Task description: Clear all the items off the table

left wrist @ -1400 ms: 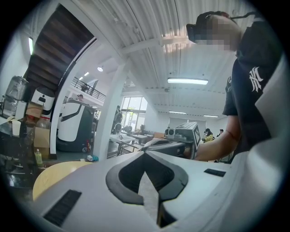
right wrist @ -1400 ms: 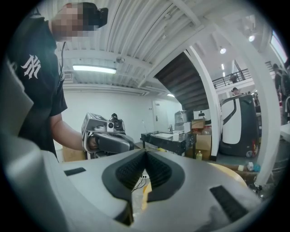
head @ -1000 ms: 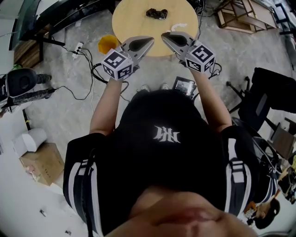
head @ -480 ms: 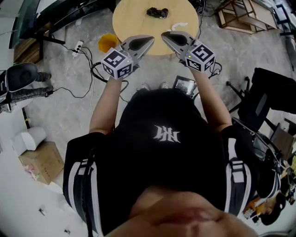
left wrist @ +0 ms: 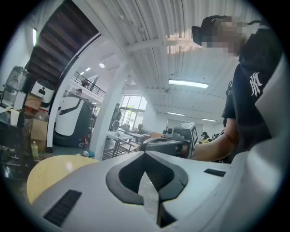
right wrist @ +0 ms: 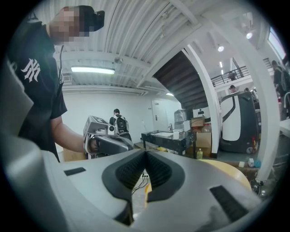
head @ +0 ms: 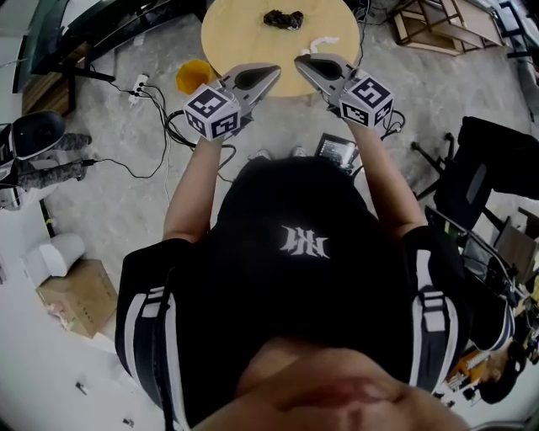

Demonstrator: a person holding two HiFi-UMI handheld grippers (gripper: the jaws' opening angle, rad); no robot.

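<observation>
A round wooden table (head: 253, 42) stands ahead of me, also showing in the left gripper view (left wrist: 50, 170) and the right gripper view (right wrist: 226, 170). On it lie a dark crumpled object (head: 283, 18) and a white crumpled scrap (head: 322, 42). My left gripper (head: 274, 71) and right gripper (head: 301, 61) hover at the table's near edge with their tips pointing at each other. Both are shut and hold nothing. Each gripper view shows its own shut jaws (left wrist: 145, 154) (right wrist: 146, 153) and the other gripper beyond.
An orange bin (head: 192, 76) sits on the floor left of the table, near a power strip (head: 137, 87) and cables. A black chair (head: 497, 160) stands at the right, a wooden frame (head: 429, 25) at the top right, and a cardboard box (head: 76, 295) at the lower left.
Both grippers have hardly moved and stay shut. The table and its items have slid slightly upward in the head view.
</observation>
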